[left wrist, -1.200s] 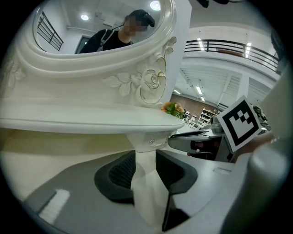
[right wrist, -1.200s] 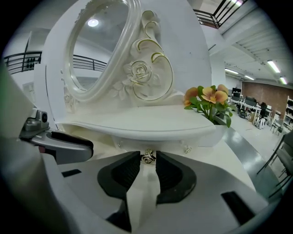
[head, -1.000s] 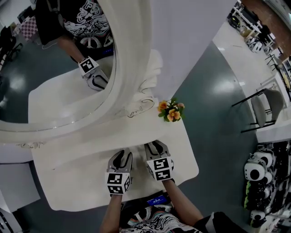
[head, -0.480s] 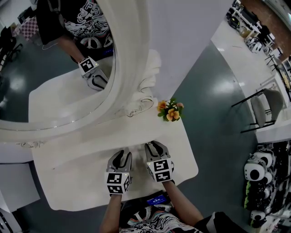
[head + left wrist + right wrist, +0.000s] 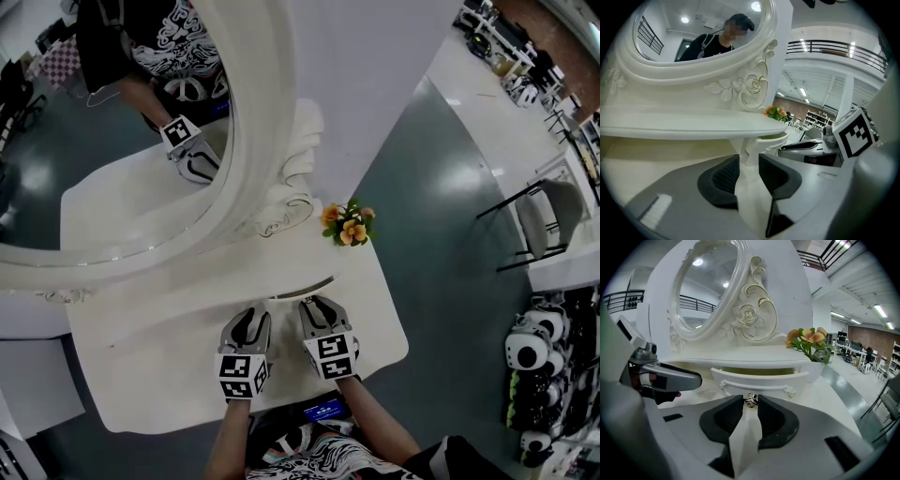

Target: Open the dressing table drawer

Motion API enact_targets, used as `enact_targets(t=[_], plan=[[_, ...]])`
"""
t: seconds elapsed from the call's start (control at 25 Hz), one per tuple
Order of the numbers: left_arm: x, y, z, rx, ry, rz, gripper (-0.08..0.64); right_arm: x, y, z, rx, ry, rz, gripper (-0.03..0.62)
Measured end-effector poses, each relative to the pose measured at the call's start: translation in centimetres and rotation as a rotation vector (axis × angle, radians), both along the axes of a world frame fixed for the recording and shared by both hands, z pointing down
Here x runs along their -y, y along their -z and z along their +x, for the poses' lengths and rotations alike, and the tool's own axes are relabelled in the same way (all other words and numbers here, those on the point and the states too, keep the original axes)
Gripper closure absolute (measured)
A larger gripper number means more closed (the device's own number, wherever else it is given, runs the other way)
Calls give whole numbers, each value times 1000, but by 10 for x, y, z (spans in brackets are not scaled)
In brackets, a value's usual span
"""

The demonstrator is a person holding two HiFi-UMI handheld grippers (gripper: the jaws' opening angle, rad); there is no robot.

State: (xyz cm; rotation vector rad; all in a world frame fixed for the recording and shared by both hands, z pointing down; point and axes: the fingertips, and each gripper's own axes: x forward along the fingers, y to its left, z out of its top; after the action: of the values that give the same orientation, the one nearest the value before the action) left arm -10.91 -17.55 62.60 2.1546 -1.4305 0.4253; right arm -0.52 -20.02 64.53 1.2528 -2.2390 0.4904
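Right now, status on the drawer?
Right tongs shut on drawer knob. Left tongs open, empty. Drawer partly out. Flowers on top, clear of it.

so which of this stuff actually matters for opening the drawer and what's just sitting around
In the job:
- drawer, slightly open
- knob, gripped by the right claw

Just there:
- mirror
- flowers
- chair
- left claw, open, holding nothing
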Motion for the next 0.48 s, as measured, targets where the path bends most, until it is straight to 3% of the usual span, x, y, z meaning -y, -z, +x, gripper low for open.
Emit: enact_targets(t=[0.48], plan=[[-4, 4, -4, 6, 0, 10, 433, -14, -1, 6, -7, -5, -2, 492]])
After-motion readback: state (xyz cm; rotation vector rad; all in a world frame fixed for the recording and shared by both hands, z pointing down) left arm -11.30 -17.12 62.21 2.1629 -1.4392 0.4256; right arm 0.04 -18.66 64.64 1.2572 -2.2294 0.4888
